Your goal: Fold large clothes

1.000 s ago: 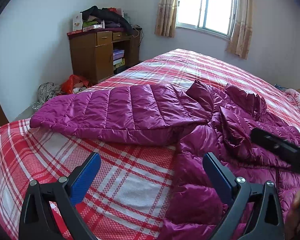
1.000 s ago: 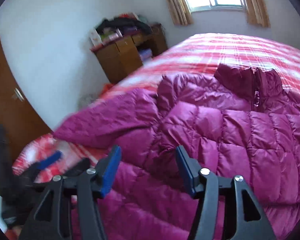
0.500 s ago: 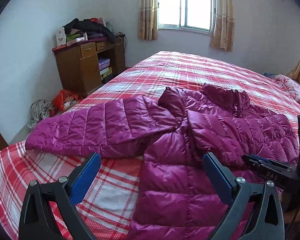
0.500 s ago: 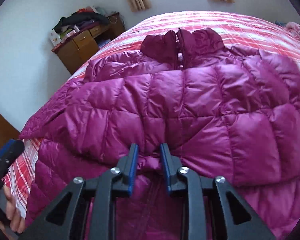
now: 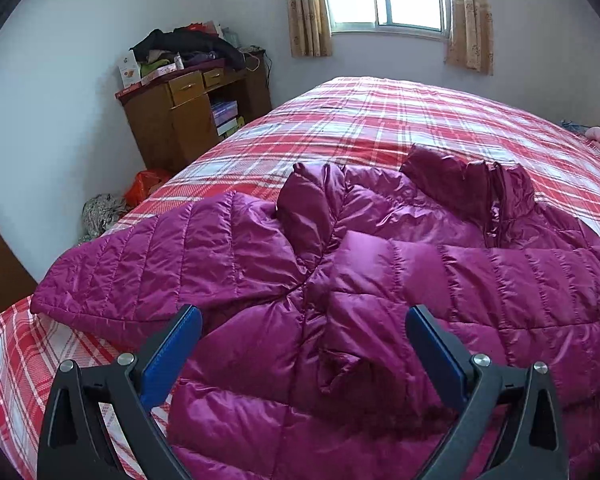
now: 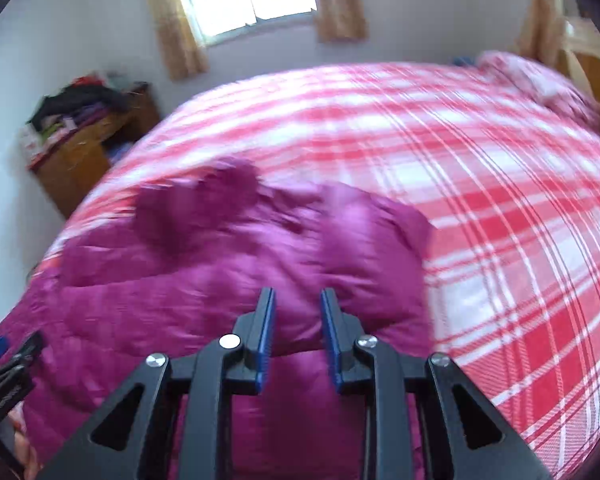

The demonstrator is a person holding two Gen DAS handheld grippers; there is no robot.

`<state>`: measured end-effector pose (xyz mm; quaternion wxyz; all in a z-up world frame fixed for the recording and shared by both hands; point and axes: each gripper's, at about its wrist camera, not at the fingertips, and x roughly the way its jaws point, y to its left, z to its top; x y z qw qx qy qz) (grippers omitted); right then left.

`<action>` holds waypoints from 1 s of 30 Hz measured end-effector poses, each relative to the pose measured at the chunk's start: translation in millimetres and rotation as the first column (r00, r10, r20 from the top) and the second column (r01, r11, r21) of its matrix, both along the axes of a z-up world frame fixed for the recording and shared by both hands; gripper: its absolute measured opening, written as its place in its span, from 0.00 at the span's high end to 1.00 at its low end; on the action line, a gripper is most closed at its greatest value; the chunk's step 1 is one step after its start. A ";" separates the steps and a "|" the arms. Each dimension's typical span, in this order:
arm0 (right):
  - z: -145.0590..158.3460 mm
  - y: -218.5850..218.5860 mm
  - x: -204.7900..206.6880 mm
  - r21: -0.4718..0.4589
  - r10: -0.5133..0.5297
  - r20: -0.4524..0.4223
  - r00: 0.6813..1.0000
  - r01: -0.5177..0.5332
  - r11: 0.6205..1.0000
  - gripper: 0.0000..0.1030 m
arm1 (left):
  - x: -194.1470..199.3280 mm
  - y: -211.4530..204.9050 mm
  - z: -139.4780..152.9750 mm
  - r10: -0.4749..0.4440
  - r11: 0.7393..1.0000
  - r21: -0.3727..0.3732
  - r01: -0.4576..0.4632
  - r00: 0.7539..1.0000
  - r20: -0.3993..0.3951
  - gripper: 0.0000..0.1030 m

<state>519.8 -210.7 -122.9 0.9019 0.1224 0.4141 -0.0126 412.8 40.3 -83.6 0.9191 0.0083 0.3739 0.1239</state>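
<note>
Lying across the near part of the red plaid bed (image 5: 380,120), the magenta puffer jacket (image 5: 380,280) has one sleeve (image 5: 160,272) stretched toward the bed's left edge. Your left gripper (image 5: 304,344) hangs over it, jaws wide apart and empty. Your right gripper (image 6: 297,322) has just narrowed; whether it pinches the jacket fabric between its pads, you cannot tell through the blur.

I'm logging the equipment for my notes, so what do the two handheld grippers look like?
Both the left gripper and the right gripper look alike: black plastic frames with triangular cutouts, silver round screw heads, and two flat fingers lined with blue pads. No cables show.
</note>
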 end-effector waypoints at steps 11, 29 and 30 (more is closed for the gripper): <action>-13.5 -15.4 -10.3 0.011 -0.040 -0.004 0.999 0.040 0.999 0.81 | 21.5 0.9 -41.5 0.037 0.999 0.008 -0.037 0.993 -0.108 0.01; -17.3 73.6 -49.3 -0.098 0.191 0.001 0.982 -0.190 0.977 0.44 | -7.8 48.1 -5.1 0.030 0.996 -0.084 -0.034 0.998 -0.048 0.01; -17.1 72.6 -48.3 -0.092 0.191 0.003 0.981 -0.190 0.977 0.44 | -17.3 66.5 7.2 0.063 0.992 -0.108 -0.063 0.998 -0.007 0.01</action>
